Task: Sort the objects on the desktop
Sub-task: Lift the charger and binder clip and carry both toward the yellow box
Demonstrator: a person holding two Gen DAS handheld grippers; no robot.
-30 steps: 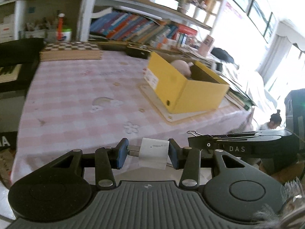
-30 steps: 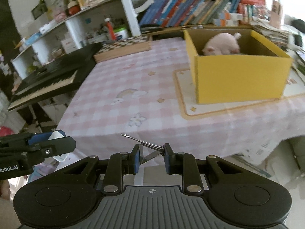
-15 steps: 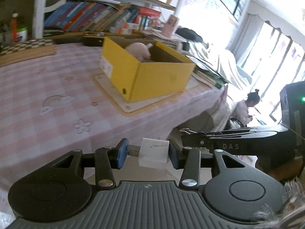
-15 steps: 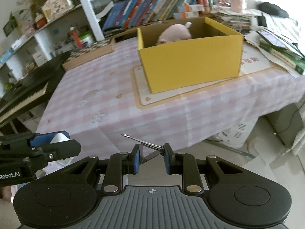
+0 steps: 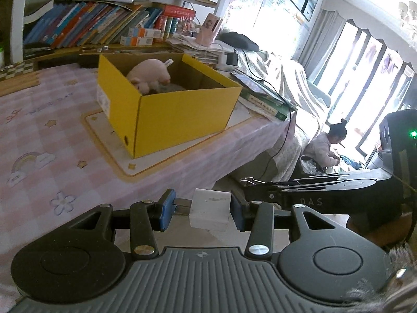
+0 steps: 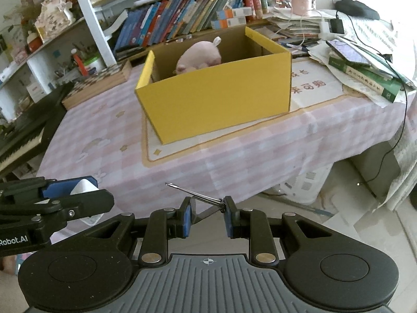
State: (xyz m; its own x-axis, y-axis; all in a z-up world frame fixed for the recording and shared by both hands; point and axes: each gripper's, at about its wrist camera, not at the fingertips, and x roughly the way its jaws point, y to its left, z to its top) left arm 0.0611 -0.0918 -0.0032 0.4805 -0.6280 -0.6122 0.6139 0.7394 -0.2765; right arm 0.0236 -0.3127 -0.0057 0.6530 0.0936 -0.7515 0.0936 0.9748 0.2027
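Left wrist view shows our left tongs (image 5: 202, 210) clenched on a small white block (image 5: 210, 209), pinned between the blue pads (image 5: 165, 208); a short grey stub runs from the block to the left pad, and we cannot tell what the block is beyond a white plastic body. Its underside is hidden by the tongs' body. Our right tongs (image 5: 247, 181) reach in from the right edge of this view, seen side-on, with only a wire loop of the binder clip (image 5: 249, 181) poking out at their tip.

From the right wrist camera, our right tongs (image 6: 207, 216) are grasping that binder clip (image 6: 206, 203): one wire handle sticks up and left, while the clip's body is mostly masked between the pads. Our left tongs (image 6: 78, 190) enter at the lower left, the white block (image 6: 84, 186) showing only as a corner behind a blue pad.

Both tongs hang off the near edge of the worktop (image 6: 109, 140), which wears a pink checked cloth. On it stands an open yellow cardboard box (image 6: 219, 96) on a printed mat, and inside lies a pink plush toy (image 6: 199, 57), its lower half hidden by the box wall. Stacked books (image 6: 365, 70) sit to the right of the box.
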